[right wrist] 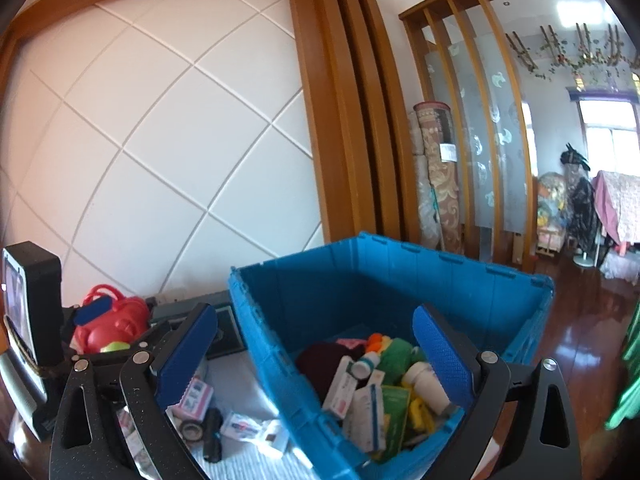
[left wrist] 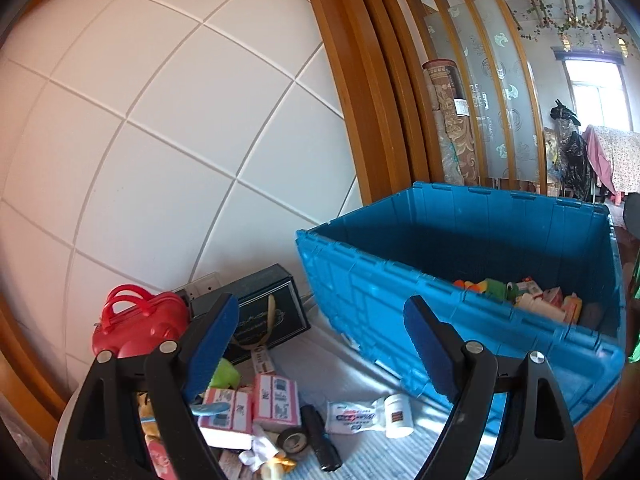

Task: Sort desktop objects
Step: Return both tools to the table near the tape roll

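Note:
A blue plastic crate (left wrist: 360,288) stands on the right of the table and holds a green plush (right wrist: 396,356), white bottles, small boxes and a dark red cloth item. My left gripper (left wrist: 320,344) is open and empty, and hovers over loose items left of the crate: pink boxes (left wrist: 276,396), a white bottle (left wrist: 398,416), a black flashlight (left wrist: 322,440) and a tape roll (left wrist: 294,438). My right gripper (right wrist: 316,360) is open above the crate's (right wrist: 264,320) near left corner, with nothing between its blue pads (right wrist: 184,356).
A red toy case (left wrist: 136,324) and a dark box (left wrist: 264,312) sit against the white tiled wall. In the right wrist view the left gripper's body (right wrist: 32,320) fills the left edge. A wooden door frame, rolled carpets (right wrist: 436,184) and wooden floor lie behind the crate.

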The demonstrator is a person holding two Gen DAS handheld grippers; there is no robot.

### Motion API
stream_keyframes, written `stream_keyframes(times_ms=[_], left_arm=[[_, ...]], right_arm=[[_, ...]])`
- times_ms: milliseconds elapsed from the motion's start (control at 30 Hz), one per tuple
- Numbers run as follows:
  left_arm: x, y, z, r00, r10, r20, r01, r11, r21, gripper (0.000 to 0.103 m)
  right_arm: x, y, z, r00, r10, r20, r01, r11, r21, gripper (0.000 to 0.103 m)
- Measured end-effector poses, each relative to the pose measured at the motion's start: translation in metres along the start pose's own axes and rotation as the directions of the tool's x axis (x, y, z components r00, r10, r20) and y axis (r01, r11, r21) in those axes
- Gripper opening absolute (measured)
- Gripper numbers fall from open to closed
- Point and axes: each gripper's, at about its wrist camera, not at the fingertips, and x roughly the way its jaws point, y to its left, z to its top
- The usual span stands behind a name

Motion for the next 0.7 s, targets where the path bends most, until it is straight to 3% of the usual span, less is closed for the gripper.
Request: stream_keyframes(times_ms=[200, 367, 600, 700], left_arm=[[-0.027, 0.049, -0.044, 0.999, 0.003, -0.045, -0.003, 1.000, -0.004, 0.085], [-0.052, 0.077, -0.081, 0.997, 0.035, -0.068, -0.036, 0.999, -0.020, 0.085], [-0.112, 0.111, -0.175, 0.982, 0.138, -0.128, -0.147, 0.987, -0.063, 0.085], [-0.137, 0.118, -0.229, 0.971, 0.141, -0.195, -0.161, 0.982, -0.096, 0.085]], right_arm=[[-0.012, 0.057, -0.050, 0.993, -0.035, -0.117, 0.034, 0.999, -0.008, 0.100], [-0.024, 0.081, -0.087, 0.980, -0.012, -0.198, 0.014, 1.000, 0.007, 0.100], [-0.044, 0.114, -0.130, 0.957, 0.099, -0.272, -0.111, 0.993, -0.028, 0.100], [-0.050, 0.124, -0.158, 0.928, 0.162, -0.335, -0.180, 0.983, -0.022, 0.100]])
